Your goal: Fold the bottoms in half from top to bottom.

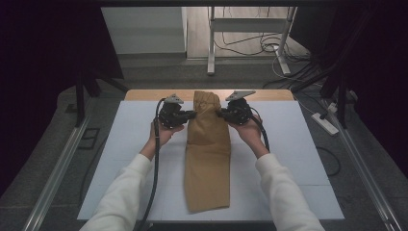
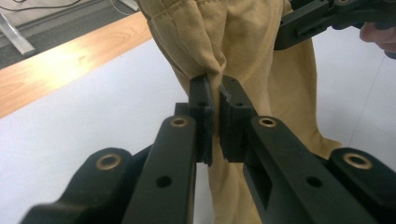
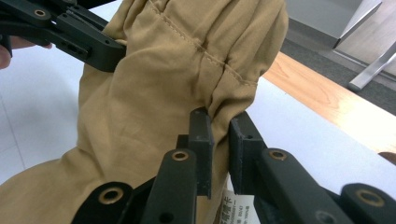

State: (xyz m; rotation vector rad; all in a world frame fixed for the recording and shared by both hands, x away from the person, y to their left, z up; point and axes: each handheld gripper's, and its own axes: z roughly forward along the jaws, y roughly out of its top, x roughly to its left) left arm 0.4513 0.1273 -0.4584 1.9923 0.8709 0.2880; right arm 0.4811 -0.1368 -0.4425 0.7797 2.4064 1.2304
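A pair of tan trousers [image 1: 208,159] lies folded lengthwise down the middle of the white table top [image 1: 288,159], waist end at the far side and raised off the board. My left gripper [image 1: 192,114] is shut on the waist's left edge, where the left gripper view has its jaws pinching a bunch of tan cloth [image 2: 243,42]. My right gripper [image 1: 220,114] is shut on the waist's right edge. Its own view shows the seamed waistband [image 3: 163,84] caught between the jaws and a white label [image 3: 231,207] below them.
A wooden strip [image 1: 144,95] runs along the table's far edge. Beyond it are grey floor, a white stand's legs [image 1: 210,53] and loose cables [image 1: 269,45]. A power strip [image 1: 325,123] lies on the floor at the right. Metal rails [image 1: 57,168] flank the table.
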